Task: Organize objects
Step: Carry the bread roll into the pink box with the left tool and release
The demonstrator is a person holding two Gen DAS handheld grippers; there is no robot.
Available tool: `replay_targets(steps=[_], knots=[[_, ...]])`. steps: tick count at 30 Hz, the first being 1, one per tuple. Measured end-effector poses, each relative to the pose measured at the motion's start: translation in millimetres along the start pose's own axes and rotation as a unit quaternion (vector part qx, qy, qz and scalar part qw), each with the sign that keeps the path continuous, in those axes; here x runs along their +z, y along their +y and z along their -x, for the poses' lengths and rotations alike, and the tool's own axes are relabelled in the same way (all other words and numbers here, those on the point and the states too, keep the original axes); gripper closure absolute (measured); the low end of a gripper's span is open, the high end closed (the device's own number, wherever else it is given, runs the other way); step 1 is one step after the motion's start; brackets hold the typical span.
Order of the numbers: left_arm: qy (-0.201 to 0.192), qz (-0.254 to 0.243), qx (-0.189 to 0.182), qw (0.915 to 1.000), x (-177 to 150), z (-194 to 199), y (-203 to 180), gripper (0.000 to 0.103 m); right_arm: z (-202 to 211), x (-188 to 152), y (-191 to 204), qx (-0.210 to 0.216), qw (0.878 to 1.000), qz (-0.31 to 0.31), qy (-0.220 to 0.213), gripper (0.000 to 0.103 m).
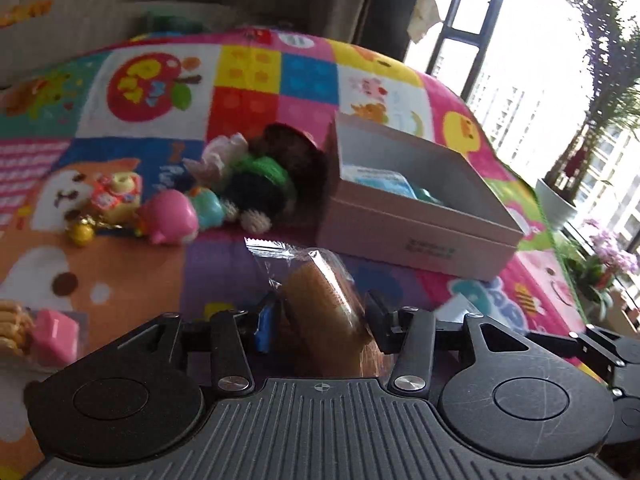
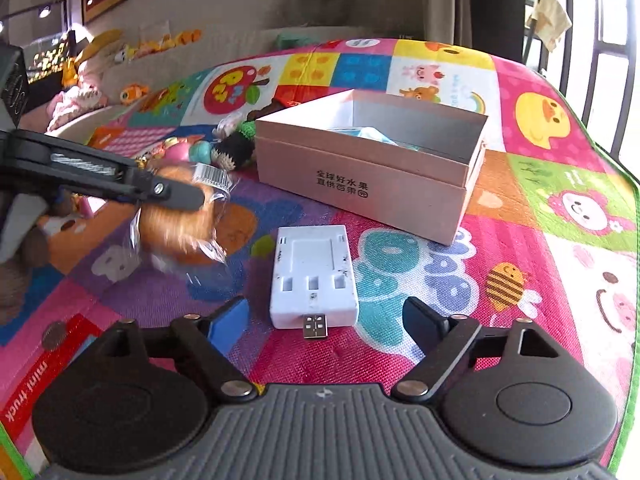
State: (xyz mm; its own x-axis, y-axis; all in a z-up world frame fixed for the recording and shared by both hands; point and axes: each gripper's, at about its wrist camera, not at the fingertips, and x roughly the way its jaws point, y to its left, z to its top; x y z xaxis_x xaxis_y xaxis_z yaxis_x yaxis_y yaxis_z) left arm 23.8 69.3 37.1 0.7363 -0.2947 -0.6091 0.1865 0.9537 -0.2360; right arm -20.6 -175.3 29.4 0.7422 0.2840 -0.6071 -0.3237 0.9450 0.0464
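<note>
Left gripper (image 1: 320, 312) pinching clear-wrapped brown cake (image 1: 326, 300), held above colourful play mat (image 2: 540, 216). Right gripper (image 2: 326, 318) spread, flanking white plastic USB charger (image 2: 314, 276). Open pink cardboard box (image 2: 360, 176) just beyond.

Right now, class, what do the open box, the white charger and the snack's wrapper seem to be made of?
Open box: likely matte cardboard, with flat printed sides and thin folded walls.
White charger: probably hard plastic, smooth and moulded, scuffed, with a metal USB plug.
Wrapper, held by the left gripper: clear glossy plastic film, crinkled, with a serrated seal.

Left gripper (image 1: 320, 316) clamped, right gripper (image 2: 326, 318) agape
</note>
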Motion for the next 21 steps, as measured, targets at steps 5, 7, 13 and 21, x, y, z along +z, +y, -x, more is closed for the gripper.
replay_targets(steps=[5,7,13,21], knots=[[-0.022,0.027,0.031,0.9989,6,19,8,0.055,3,0,-2,0.002,1.000,-0.015,-0.015,0.005],[-0.009,0.026,0.033,0.9991,4,21,8,0.055,5,-1,-4,0.005,1.000,-0.019,-0.021,0.005],[-0.002,0.026,0.066,0.9975,-1,3,4,0.049,6,-2,-5,0.008,0.999,-0.022,-0.026,0.004],[-0.008,-0.064,0.122,0.9904,0,-36,-23,0.038,8,-3,-5,0.005,0.999,-0.028,-0.030,0.002]])
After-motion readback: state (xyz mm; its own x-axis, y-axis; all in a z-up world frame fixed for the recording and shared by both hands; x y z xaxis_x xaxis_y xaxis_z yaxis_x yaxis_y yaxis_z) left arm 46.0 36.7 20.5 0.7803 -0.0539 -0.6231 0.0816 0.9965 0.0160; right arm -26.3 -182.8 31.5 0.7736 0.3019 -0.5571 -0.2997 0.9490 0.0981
